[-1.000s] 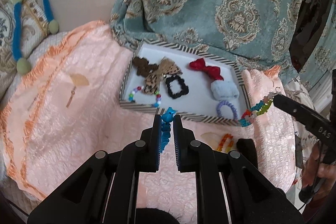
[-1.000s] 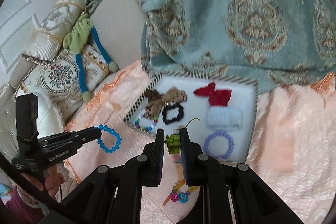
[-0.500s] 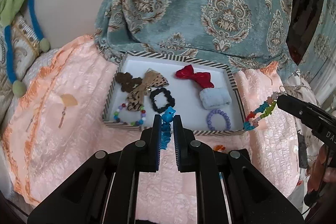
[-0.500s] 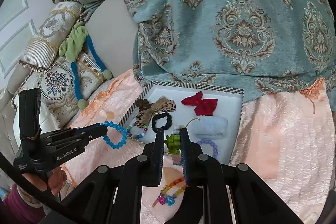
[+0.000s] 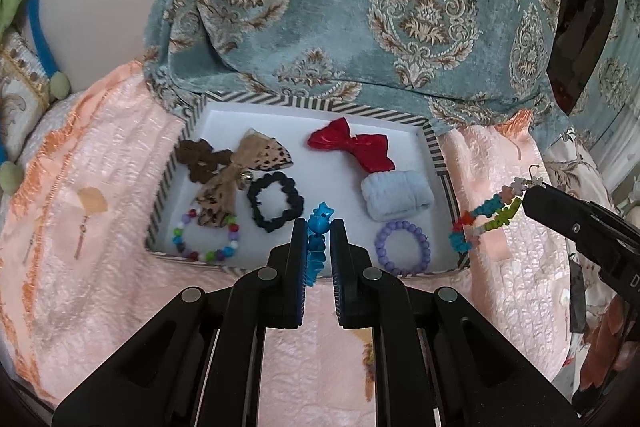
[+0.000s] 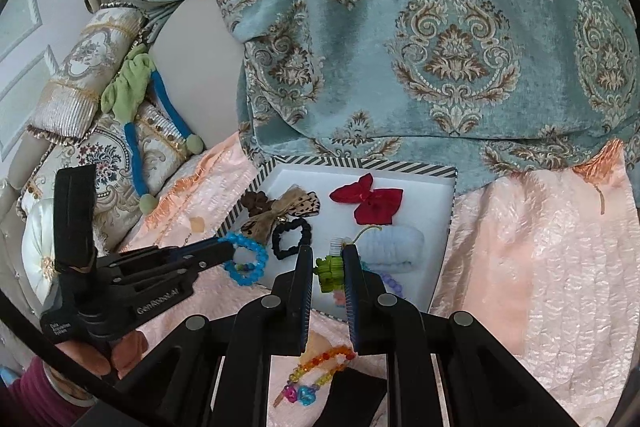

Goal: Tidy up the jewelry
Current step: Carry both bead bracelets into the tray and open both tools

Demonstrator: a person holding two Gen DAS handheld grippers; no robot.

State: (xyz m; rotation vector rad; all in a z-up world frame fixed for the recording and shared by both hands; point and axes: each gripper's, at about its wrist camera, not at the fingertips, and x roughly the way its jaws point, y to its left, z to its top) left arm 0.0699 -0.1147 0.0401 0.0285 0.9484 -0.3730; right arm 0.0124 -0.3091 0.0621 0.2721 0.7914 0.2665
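Note:
A white tray with a striped rim (image 5: 438,155) (image 6: 440,171) lies on a pink cloth and holds a red bow (image 5: 352,143), a leopard bow (image 5: 244,167), a black scrunchie (image 5: 274,201), a pale blue band (image 5: 396,193), a purple bead bracelet (image 5: 402,247) and a multicoloured bead bracelet (image 5: 204,237). My left gripper (image 5: 319,227) is shut on a blue bead bracelet (image 6: 246,259) over the tray's front edge. My right gripper (image 6: 329,263) is shut on a multicoloured bead bracelet (image 5: 486,217) at the tray's right front corner.
An orange bead bracelet with pink and blue charms (image 6: 316,375) lies on the pink cloth (image 5: 100,267) in front of the tray. A small gold earring (image 5: 82,239) lies left of the tray. A patterned teal curtain (image 5: 400,7) hangs behind. Cushions (image 6: 92,155) sit at the left.
Both grippers have moved toward the tray with their bracelets held. The left gripper now sits over the tray's front edge, and the right gripper's bracelet hangs at the tray's right side.

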